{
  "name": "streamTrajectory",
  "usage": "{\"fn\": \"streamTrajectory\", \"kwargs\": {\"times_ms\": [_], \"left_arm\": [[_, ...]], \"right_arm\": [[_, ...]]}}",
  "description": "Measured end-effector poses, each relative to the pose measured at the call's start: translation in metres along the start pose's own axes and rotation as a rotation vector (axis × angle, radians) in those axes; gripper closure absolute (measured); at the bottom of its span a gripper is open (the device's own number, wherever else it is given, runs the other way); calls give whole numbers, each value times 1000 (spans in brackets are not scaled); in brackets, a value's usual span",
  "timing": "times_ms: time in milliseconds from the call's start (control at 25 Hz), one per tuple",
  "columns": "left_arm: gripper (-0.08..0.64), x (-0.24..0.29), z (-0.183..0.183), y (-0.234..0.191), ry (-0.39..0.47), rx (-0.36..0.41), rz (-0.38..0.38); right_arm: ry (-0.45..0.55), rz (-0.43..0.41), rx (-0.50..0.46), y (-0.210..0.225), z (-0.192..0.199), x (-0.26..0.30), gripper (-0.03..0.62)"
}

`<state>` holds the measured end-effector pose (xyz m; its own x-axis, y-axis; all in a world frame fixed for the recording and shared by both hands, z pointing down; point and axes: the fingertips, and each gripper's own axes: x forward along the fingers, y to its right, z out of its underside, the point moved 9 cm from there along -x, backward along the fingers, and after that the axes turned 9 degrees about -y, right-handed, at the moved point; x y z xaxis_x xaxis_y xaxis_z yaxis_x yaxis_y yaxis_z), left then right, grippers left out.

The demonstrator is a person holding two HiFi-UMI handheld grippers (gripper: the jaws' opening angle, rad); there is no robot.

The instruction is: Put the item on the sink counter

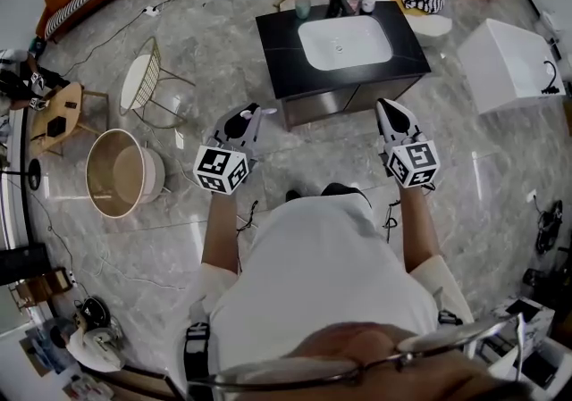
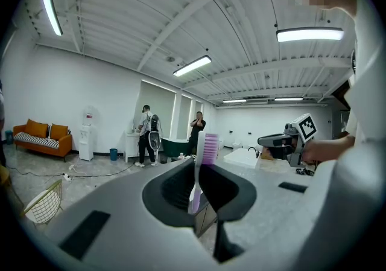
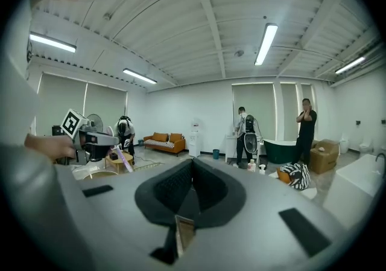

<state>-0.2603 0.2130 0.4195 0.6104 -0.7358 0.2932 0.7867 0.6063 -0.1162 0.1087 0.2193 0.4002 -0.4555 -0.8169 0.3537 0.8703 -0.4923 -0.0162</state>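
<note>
The toothbrush (image 2: pixel 208 146) was clamped between the jaws of the left gripper (image 2: pixel 198 173), with its purple bristled head seen sticking out past the jaw tips. It was held in the air over the floor, in front of the black sink counter (image 1: pixel 277 40) and apart from it, at the counter's left front corner. The right gripper (image 3: pixel 192 168) was held level with the left one near the counter's right front corner, its jaws brought together with nothing between them.
</note>
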Motion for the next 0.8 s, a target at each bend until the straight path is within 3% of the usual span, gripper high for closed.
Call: {"fn": "streamTrajectory", "kwargs": {"times_ms": [360, 800], "left_arm": [[535, 8, 8, -11, -23, -30, 10], [535, 55, 2, -20, -50, -52, 0]], "right_arm": [[-27, 25, 23, 0, 10, -1, 584], [-49, -8, 41, 41, 7, 39, 584]]}}
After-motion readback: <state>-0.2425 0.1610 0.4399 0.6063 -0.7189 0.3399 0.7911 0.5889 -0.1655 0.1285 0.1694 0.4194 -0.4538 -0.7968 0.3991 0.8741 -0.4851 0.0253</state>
